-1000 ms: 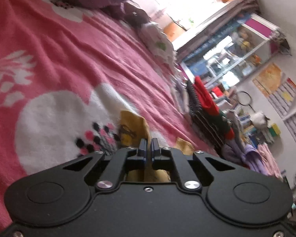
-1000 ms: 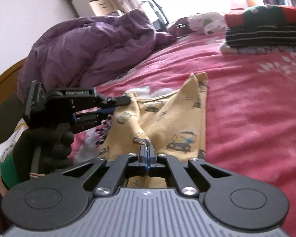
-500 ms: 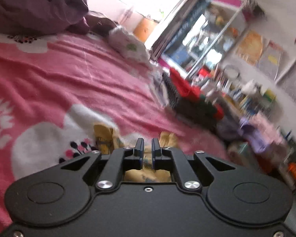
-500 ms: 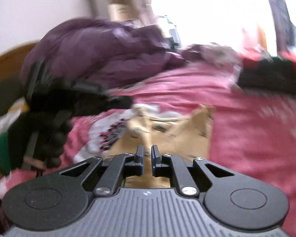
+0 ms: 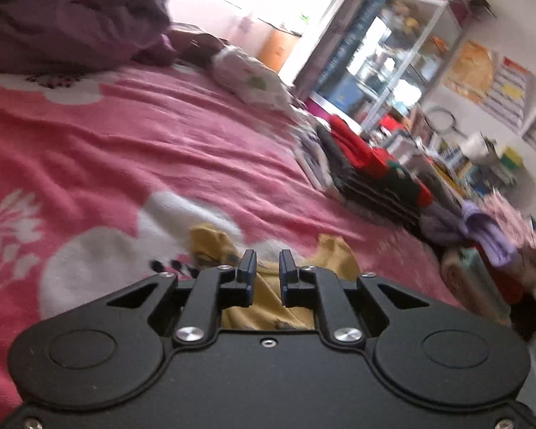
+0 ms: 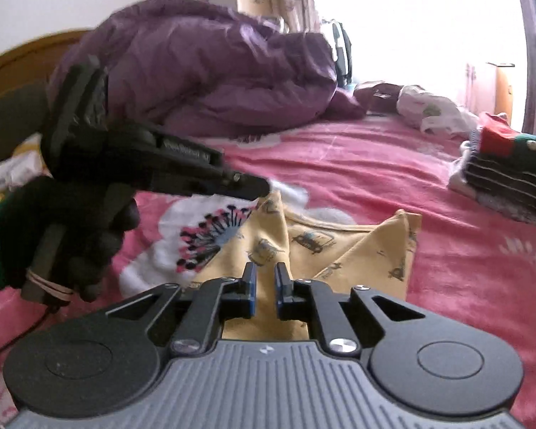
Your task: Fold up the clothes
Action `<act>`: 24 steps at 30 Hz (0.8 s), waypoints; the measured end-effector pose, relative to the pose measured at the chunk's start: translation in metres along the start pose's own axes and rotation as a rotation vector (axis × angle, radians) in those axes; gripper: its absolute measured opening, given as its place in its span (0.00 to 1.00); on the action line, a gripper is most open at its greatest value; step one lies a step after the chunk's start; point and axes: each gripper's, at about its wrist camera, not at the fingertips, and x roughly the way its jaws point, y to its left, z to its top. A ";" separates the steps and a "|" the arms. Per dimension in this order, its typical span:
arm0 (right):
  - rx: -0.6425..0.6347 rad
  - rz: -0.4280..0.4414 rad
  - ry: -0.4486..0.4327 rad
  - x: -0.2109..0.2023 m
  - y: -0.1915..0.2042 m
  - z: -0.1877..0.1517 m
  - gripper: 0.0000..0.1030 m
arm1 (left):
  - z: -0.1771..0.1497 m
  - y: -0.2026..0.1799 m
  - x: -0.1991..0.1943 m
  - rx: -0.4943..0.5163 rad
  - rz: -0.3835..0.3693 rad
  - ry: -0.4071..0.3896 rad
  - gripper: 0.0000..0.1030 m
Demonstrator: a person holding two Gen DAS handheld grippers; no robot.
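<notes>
In my left wrist view, the left hand-held gripper was pinched shut a second ago; its jaws have just been opening and now stand slightly apart, empty, above the yellow shirt on the pink bed. In my right wrist view, the right hand-held gripper has likewise let go, jaws parted with nothing between them. The shirt lies flatter, away from the bed's edges, its upper corners still peaked.

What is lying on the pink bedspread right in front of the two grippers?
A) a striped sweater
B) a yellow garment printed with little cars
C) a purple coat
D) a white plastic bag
B: the yellow garment with small car prints lies just beyond the right gripper on the pink bedspread.
</notes>
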 end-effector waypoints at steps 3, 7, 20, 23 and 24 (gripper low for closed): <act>0.012 -0.025 0.101 0.024 -0.005 0.003 0.08 | 0.000 -0.008 -0.002 0.064 -0.039 0.055 0.09; 0.032 -0.026 0.084 0.018 -0.004 0.003 0.11 | -0.009 -0.018 0.009 0.164 -0.092 0.164 0.09; 0.081 -0.031 0.079 0.010 -0.004 -0.005 0.12 | 0.001 0.006 -0.002 0.025 0.192 -0.093 0.28; 0.081 -0.035 0.073 0.006 -0.003 -0.003 0.12 | 0.009 0.010 -0.014 0.005 0.123 -0.099 0.28; 0.071 -0.034 0.063 0.005 -0.001 -0.001 0.12 | 0.010 0.009 -0.014 0.008 0.090 -0.086 0.28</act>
